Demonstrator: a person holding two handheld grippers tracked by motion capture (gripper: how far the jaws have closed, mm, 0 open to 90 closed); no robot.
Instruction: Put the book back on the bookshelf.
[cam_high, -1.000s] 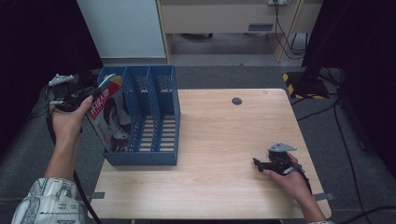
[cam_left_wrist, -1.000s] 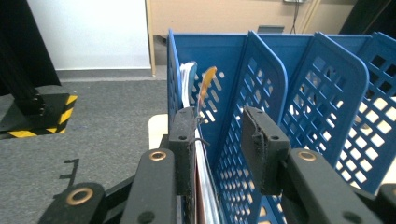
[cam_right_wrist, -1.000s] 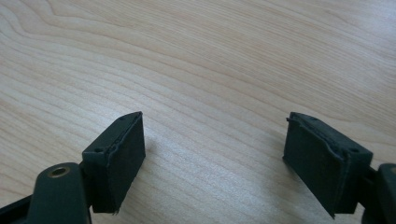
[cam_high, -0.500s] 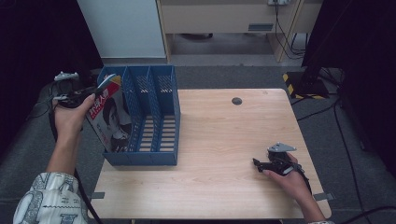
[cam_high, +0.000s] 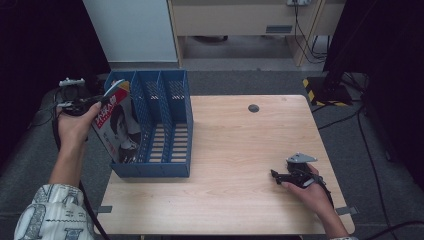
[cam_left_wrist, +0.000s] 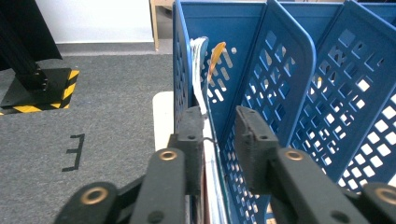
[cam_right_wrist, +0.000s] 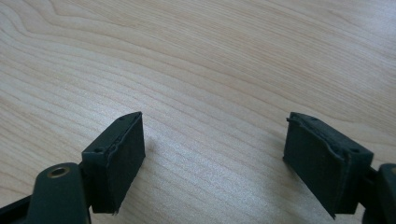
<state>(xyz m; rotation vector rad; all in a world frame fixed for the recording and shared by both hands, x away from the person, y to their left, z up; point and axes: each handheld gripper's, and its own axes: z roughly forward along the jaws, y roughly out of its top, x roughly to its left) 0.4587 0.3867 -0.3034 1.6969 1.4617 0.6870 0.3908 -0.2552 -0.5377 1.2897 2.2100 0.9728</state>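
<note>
A blue file organizer (cam_high: 165, 165) with three slots stands on the left of the wooden table (cam_high: 240, 145). A magazine (cam_high: 117, 122) with a red-lettered cover leans in its leftmost slot, tilted toward my left hand. My left gripper (cam_high: 92, 104) is at the magazine's upper edge. In the left gripper view the jaws of this gripper (cam_left_wrist: 219, 135) stand apart, and the magazine's thin edge (cam_left_wrist: 200, 79) runs between them, against the left jaw. My right gripper (cam_high: 277, 175) rests low on the table's right front. It (cam_right_wrist: 215, 158) is wide open over bare wood.
A small dark round cap (cam_high: 253, 108) sits in the tabletop near the far edge. Grey carpet surrounds the table, with a black stand base with yellow-black tape (cam_high: 330, 90) at the far right and a white panel (cam_high: 132, 30) behind the organizer.
The left hand has shifted only slightly beside the organizer. The magazine still leans in the leftmost slot and the right gripper has not moved.
</note>
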